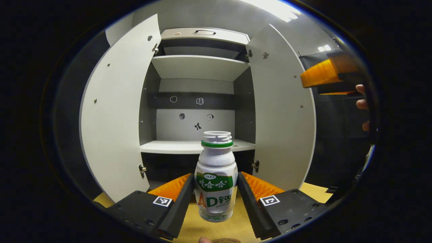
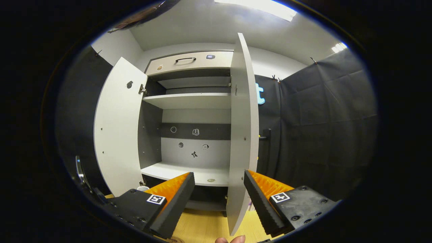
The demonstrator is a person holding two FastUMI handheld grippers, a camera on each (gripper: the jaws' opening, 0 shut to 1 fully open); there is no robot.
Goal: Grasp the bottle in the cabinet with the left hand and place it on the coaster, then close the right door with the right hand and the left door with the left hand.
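Observation:
A white bottle (image 1: 216, 179) with a green label and a green neck ring stands upright between both fingers of my left gripper (image 1: 216, 175), which is shut on it. It is held out in front of the open cabinet (image 1: 197, 67), over the wooden table (image 1: 202, 227). The rim of a round coaster (image 1: 226, 240) peeks in at the bottom edge, just below the bottle. My right gripper (image 2: 218, 173) is open with nothing held. The right door (image 2: 241, 135) stands edge-on in line with its gap. In the left gripper view the right gripper (image 1: 320, 78) hangs at the upper right, beyond the right door (image 1: 283, 118).
Both cabinet doors stand wide open; the left door (image 2: 116, 135) swings out to the left. The shelves (image 2: 189, 173) inside are bare. A drawer with a dark handle (image 2: 185, 59) tops the cabinet. Black cloth walls (image 2: 320, 128) close in the right side.

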